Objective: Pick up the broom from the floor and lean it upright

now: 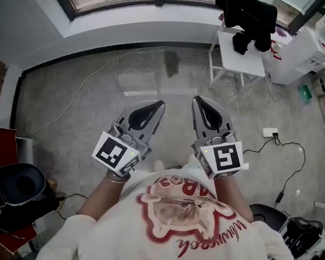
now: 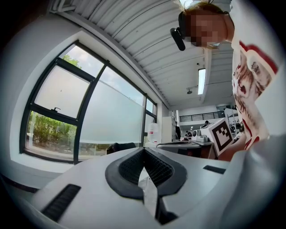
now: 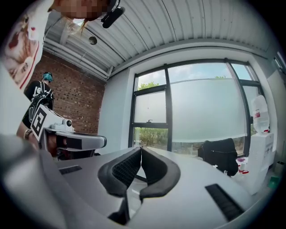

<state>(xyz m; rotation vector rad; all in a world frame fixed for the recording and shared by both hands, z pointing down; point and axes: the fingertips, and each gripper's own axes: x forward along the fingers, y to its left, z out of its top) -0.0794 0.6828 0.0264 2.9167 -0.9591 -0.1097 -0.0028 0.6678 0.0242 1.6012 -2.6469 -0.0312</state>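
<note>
I see no broom in any view. In the head view both grippers are held level, side by side, in front of the person's chest and above the grey floor. The left gripper [image 1: 159, 105] is shut, with its tips together and nothing between them. The right gripper [image 1: 197, 100] is shut too, and empty. In the left gripper view the dark pads [image 2: 134, 166] meet at the tip of the left gripper [image 2: 144, 150], which points at a large window. The right gripper view shows the right gripper [image 3: 141, 149] with its pads touching, also facing a window.
A white side table [image 1: 241, 60] with black clothing [image 1: 249, 18] stands ahead to the right, beside a white cabinet [image 1: 299, 51]. A power strip [image 1: 270, 132] and cables lie on the floor at right. A black bin [image 1: 17, 184] sits at the near left. A small dark object [image 1: 170, 63] lies ahead on the floor.
</note>
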